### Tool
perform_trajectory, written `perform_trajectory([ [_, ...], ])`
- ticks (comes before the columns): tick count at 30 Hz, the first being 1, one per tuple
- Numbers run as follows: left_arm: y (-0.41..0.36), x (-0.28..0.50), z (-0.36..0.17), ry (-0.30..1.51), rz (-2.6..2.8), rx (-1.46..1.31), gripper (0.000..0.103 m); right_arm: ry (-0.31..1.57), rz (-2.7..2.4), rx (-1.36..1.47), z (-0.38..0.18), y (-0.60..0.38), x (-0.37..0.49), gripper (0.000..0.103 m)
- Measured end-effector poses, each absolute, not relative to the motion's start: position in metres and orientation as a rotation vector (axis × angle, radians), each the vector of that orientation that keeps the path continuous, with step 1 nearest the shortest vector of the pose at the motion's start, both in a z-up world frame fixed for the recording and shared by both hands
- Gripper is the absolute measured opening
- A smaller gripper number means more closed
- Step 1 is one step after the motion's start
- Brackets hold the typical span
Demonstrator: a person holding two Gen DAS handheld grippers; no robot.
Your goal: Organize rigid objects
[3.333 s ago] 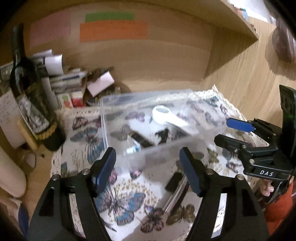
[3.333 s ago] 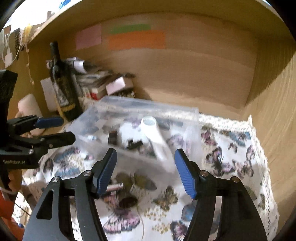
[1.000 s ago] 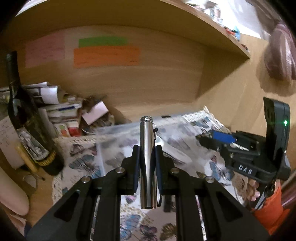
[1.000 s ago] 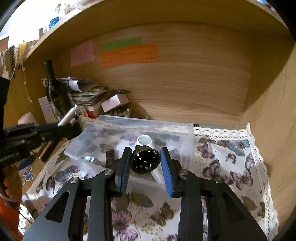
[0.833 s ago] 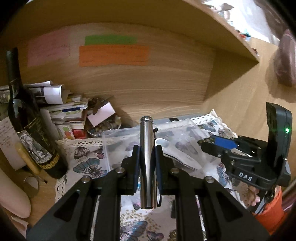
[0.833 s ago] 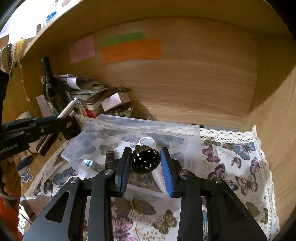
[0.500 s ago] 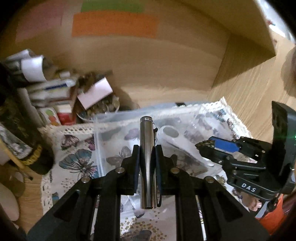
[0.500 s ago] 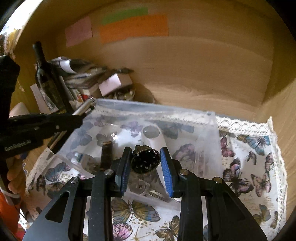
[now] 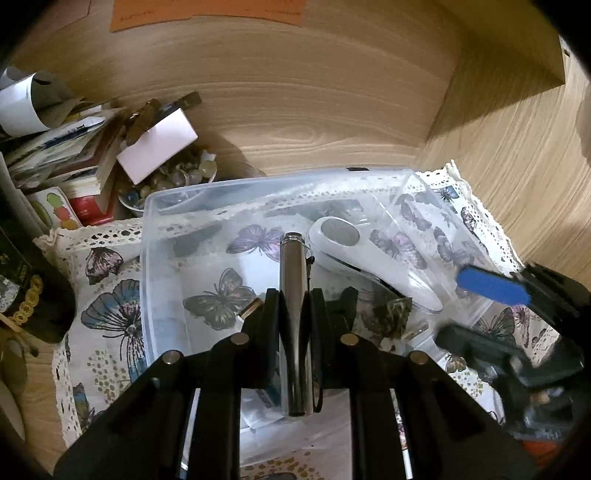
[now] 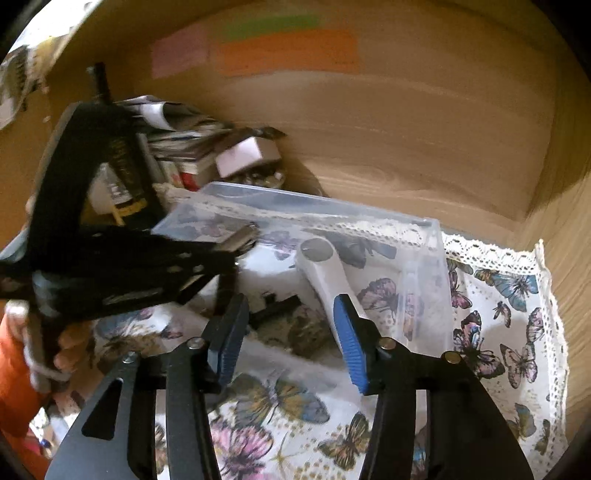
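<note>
Left claw (image 9: 294,306) grips a metal cylinder (image 9: 293,280) upright over the clear bin (image 9: 155,258), beside a white magnifier (image 9: 354,254) lying inside; the orange note (image 9: 207,14) on the back wall is unreadable. Right claw (image 10: 286,339) is spread wide and empty at the bin's (image 10: 439,251) near wall, with bare butterfly cloth (image 10: 509,332) to its right.

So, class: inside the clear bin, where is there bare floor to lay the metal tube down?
Free: the clear bin's left half, between its left wall and the metal tube held by the left gripper. Crowded: the right half, with the white handle and dark bits near the front wall.
</note>
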State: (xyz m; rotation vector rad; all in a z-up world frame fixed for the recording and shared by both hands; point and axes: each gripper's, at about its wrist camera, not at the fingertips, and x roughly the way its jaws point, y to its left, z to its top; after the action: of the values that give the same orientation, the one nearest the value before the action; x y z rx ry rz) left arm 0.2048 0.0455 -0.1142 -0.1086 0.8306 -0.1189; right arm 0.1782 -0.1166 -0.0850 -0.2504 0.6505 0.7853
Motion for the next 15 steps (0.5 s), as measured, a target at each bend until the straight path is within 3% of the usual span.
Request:
perform_trajectory([
  [11, 0.047, 0.190, -0.101, 0.799, -0.099, -0.112, 0.016, 0.692, 0.870, -0.320, -0.104, -0.105, 0.141, 0.049],
  [15, 0.049, 0.166, -0.085, 0.734, -0.081, -0.088, 0.025, 0.757, 0.887, -0.353, -0.123, -0.092, 0.143, 0.050],
])
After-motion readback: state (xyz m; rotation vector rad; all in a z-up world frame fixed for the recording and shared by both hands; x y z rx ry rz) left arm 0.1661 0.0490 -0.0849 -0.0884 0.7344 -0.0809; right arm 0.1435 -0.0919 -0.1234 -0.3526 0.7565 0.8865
